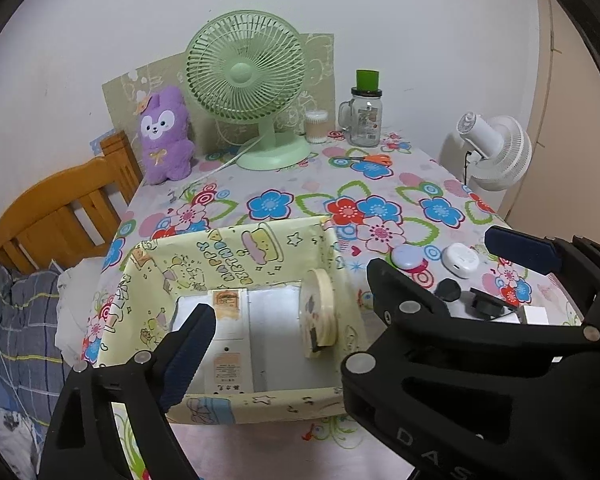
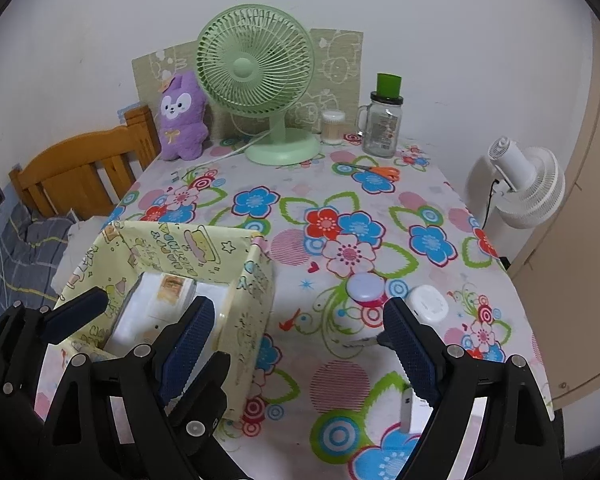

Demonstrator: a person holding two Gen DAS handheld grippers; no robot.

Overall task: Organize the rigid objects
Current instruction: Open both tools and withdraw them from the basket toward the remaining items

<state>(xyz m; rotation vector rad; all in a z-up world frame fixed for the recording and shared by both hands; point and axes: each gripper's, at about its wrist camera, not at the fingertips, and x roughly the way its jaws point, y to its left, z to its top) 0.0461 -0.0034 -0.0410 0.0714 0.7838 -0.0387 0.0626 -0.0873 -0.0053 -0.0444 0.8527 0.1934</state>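
Note:
A yellow cartoon-print box (image 1: 236,240) stands on the flowered tablecloth (image 2: 300,208). Inside lie a white pack with an orange label (image 1: 228,312) and a round cream tin (image 1: 318,312) on its edge. My left gripper (image 1: 284,340) hovers open over the box, nothing between its fingers. To the right of the box, my right gripper (image 2: 300,328) is open above the cloth, holding nothing. Beyond its fingertips sit a lilac round disc (image 2: 364,288) and a white round case (image 2: 426,304). A small white block (image 2: 408,408) lies beside its right finger, and small black pieces (image 1: 486,306) lie nearby.
At the back of the table stand a green fan (image 1: 244,76), a purple plush toy (image 1: 166,136), a swab pot (image 1: 316,126) and a glass jar with a green lid (image 1: 366,120). Orange scissors (image 1: 374,159) lie nearby. A white fan (image 2: 528,184) stands off the right edge, a wooden bed frame (image 1: 60,208) at the left.

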